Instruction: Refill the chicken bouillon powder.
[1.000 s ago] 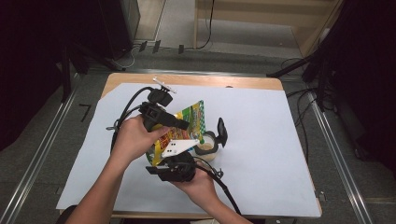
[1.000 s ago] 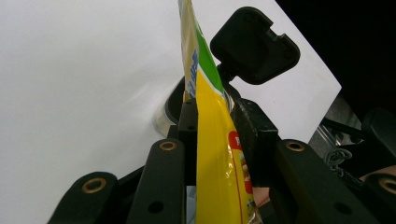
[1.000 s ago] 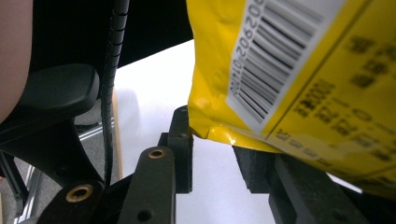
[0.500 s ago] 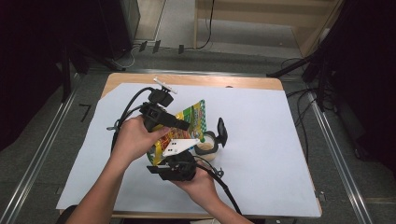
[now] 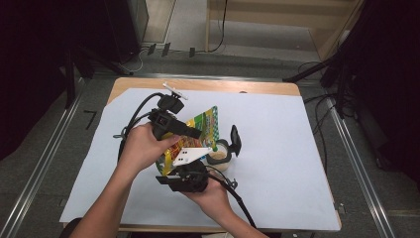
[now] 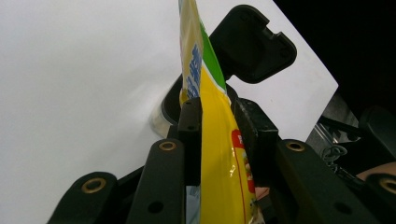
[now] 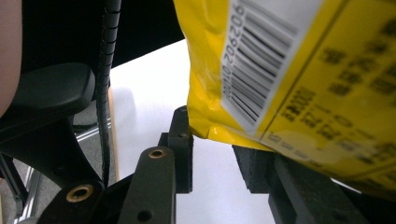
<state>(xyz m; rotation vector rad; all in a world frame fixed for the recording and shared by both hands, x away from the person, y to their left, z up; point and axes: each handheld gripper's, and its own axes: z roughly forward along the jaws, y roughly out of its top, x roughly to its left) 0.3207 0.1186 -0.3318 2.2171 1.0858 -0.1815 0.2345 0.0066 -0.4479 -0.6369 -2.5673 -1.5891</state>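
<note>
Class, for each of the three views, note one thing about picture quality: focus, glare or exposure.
High view: soft overall, the surroundings nearly black, the white sheet evenly lit. Left gripper view: the sheet is blown out to plain white, and the yellow packet between the jaws carries small glints. Right gripper view: the packet's lower print is blurred, while its barcode stays fairly readable.

Hardly any change is seen across the three moments. The yellow snack bag (image 5: 190, 139) is kept tilted over the open container (image 5: 220, 154), pinched by the left gripper (image 5: 195, 133), with the right gripper (image 5: 185, 173) held just below the bag as before.
</note>
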